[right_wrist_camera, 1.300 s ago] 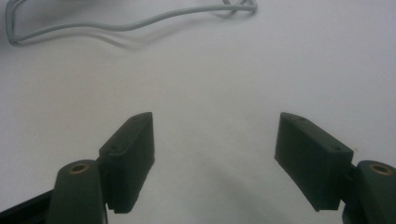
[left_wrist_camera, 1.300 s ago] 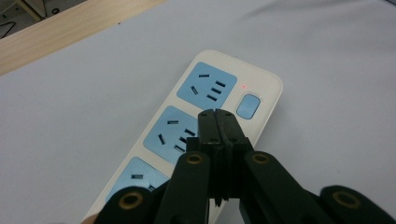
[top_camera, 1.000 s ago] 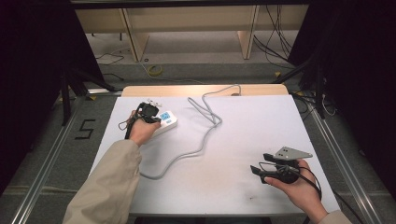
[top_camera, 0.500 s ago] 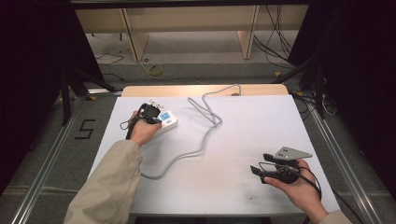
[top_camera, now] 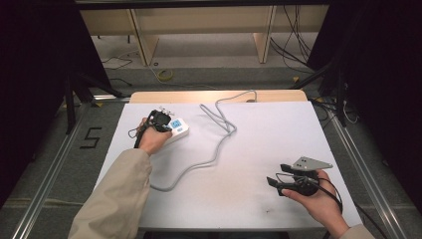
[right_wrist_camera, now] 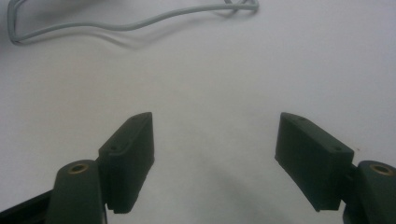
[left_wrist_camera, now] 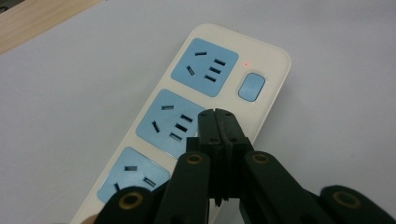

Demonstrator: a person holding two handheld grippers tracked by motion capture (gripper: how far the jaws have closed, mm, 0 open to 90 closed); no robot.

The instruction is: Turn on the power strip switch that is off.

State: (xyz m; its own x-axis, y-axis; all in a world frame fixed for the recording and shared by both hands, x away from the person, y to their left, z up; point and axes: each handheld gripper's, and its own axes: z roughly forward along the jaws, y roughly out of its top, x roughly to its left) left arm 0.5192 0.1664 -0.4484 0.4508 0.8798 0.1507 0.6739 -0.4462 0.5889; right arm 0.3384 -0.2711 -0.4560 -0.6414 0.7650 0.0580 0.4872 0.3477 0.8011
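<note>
Left gripper (left_wrist_camera: 219, 116) stayed over power strip (left_wrist_camera: 196, 116), fingers closed, empty, near switch (left_wrist_camera: 251, 86); indicator lit. Right gripper (right_wrist_camera: 215, 140) idle, fingers wide open. No change; press pending.

Table (top_camera: 278, 129) evenly lit from above, surroundings dark; soft shadows under cable (right_wrist_camera: 140, 21); right gripper view dim, slightly blurred
</note>
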